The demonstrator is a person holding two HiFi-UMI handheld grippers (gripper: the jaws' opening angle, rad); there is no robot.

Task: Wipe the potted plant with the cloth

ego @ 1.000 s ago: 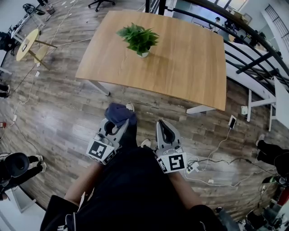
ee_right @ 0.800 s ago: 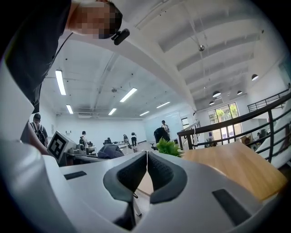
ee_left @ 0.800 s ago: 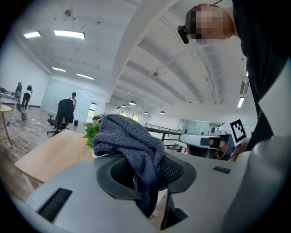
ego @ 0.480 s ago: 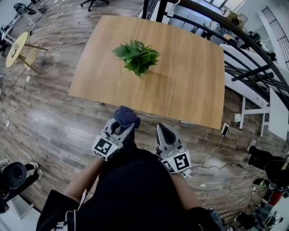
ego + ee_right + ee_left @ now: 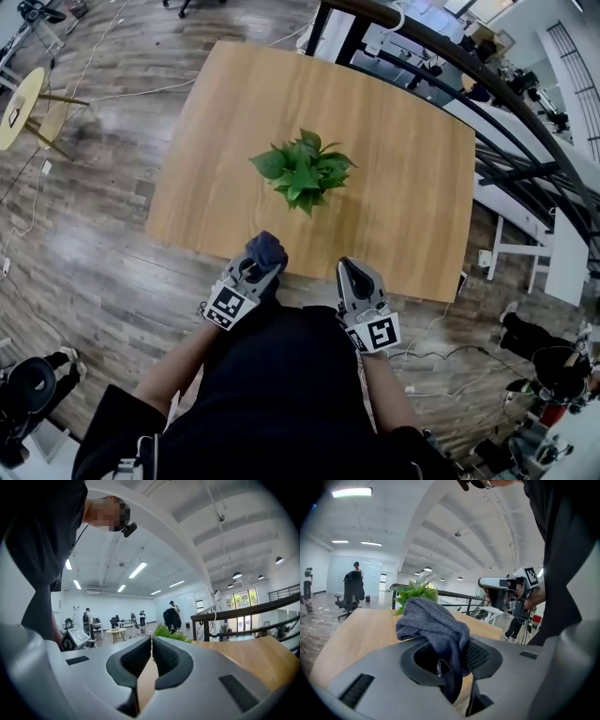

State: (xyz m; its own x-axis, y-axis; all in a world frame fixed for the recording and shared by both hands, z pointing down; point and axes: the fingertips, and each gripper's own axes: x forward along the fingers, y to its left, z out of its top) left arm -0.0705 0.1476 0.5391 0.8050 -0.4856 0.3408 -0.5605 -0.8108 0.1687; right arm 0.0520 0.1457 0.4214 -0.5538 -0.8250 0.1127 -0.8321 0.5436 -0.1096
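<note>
A leafy green potted plant (image 5: 303, 172) stands near the middle of the wooden table (image 5: 394, 141); its leaves (image 5: 411, 591) show past the cloth in the left gripper view and as a green tuft (image 5: 168, 633) in the right gripper view. My left gripper (image 5: 264, 255) is shut on a bunched dark blue-grey cloth (image 5: 265, 250), which bulges over the jaws (image 5: 433, 629), at the table's near edge. My right gripper (image 5: 357, 269) sits beside it, jaws shut with nothing between them (image 5: 151, 652).
A black railing (image 5: 487, 103) runs along the table's far right side. Cables and a power strip (image 5: 427, 361) lie on the wood floor. A small round table (image 5: 21, 98) stands far left. People and office chairs are in the background.
Both grippers have come forward from above the floor to the table's near edge. The plant now sits closer. The cloth stays held in the left gripper.
</note>
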